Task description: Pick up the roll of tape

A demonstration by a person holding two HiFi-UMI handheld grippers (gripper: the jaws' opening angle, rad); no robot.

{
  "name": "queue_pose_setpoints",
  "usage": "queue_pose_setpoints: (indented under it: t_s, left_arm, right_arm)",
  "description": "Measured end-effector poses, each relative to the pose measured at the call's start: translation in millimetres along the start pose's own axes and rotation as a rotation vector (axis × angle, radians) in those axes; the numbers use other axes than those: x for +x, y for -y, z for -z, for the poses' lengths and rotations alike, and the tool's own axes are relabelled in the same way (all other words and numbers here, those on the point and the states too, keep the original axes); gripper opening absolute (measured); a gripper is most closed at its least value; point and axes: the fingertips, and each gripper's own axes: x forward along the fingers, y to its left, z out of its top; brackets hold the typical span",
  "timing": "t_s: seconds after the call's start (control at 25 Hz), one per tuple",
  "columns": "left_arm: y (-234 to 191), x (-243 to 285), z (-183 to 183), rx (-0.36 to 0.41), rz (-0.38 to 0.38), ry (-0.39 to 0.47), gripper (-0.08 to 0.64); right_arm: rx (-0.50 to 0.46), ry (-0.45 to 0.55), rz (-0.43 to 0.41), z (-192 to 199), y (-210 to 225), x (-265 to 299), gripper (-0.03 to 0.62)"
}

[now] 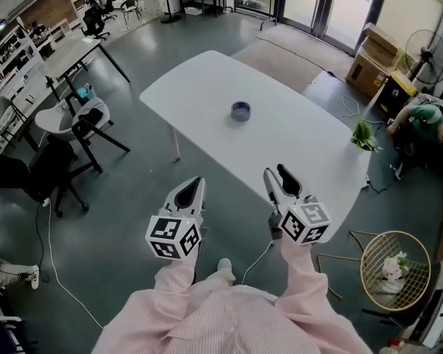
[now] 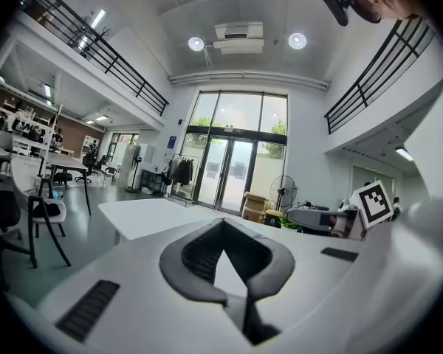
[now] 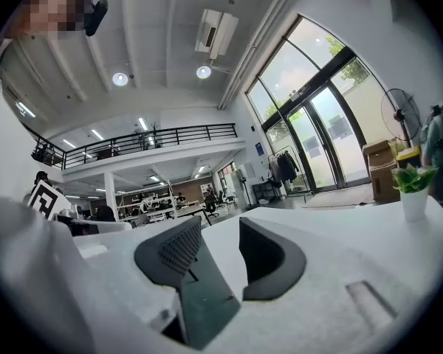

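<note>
Upper centre of the head view, tape [image 1: 241, 111] sits on the bench [image 1: 303, 150]; lower down, left tongs [image 1: 197, 181] are together, right tongs [image 1: 275, 172] apart.

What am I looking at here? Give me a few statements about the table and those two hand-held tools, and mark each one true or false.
1. The roll of tape lies on the white table. True.
2. The right gripper is holding the tape. False: its fingers stand apart with nothing between them, and the tape lies farther along the table, untouched.
3. The left gripper has its fingers together. True: they meet at the tips and hold nothing.
4. A potted plant stands in the middle of the table beside the tape. False: it stands near the table's right edge, well apart from the tape.
</note>
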Motion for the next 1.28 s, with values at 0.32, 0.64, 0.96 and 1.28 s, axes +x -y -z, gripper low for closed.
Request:
queue_pose_setpoints:
  t_s: [0.32, 0.64, 0.96, 1.28]
  left_arm:
    - [-27.4, 36.5, -3.5, -0.001, 0.046, -0.011, 0.001]
    - [-42.7, 64.4, -8.3, -0.02, 0.036, -0.025, 0.0]
    - [-78.6, 121.5, -14.2, -0.029, 0.036, -0.041, 0.0]
    - [-108.9, 196.8, -17.8, -0.064, 0.03, -0.074, 0.0]
  right_arm:
    - [0.01, 0.001, 0.024, 5.1, 10.7, 37.1, 0.144]
    - [0.038, -0.002, 0.023, -0.5, 34.8, 63.8, 0.144]
    - [0.03, -0.039, 0.024, 3.4, 67.1, 124.6, 0.144]
    - [0.016, -0.13, 0.012, 4.3, 114.8, 197.6, 0.144]
